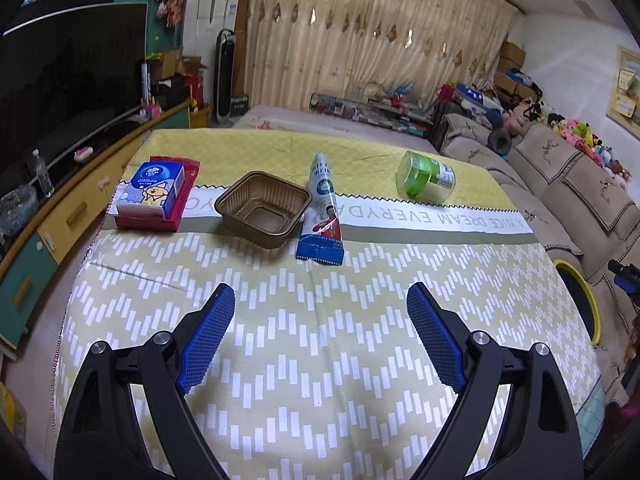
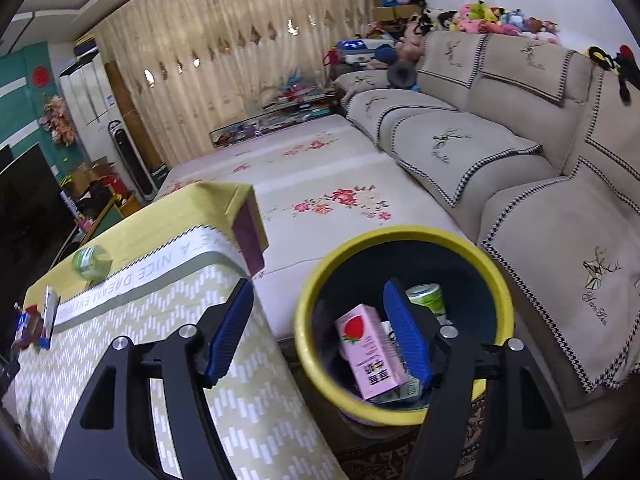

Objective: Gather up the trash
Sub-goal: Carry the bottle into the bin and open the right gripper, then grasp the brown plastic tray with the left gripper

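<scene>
The left gripper (image 1: 320,300) hangs over the near part of the table (image 1: 280,360), its blue fingers (image 1: 212,328) spread wide with nothing between them but patterned cloth. Farther along the table, a brown plastic tray (image 1: 262,208) sits upright and empty; touching its right rim lies a blue-and-white tube-shaped wrapper (image 1: 324,212), its crimped end nearest. To the left of the tray, apart from it, is a red box (image 1: 158,196) with a blue tissue pack (image 1: 154,190) resting in it. Far right on the yellow band, a green jar (image 1: 424,176) lies on its side, well apart from the rest. The right gripper (image 2: 320,292) is over the gap between the table's right edge and a yellow-rimmed bin (image 2: 400,236) with a dark inside, standing on the floor just beside the table and near the sofa (image 2: 520,160). Its fingers are moderately apart and grip nothing; the pads touch no object. Inside the bin a pink strawberry carton (image 2: 368,352) lies tilted, with a green-and-white can (image 2: 430,298) farther back and some printed packaging under the carton that is too hidden to name.
</scene>
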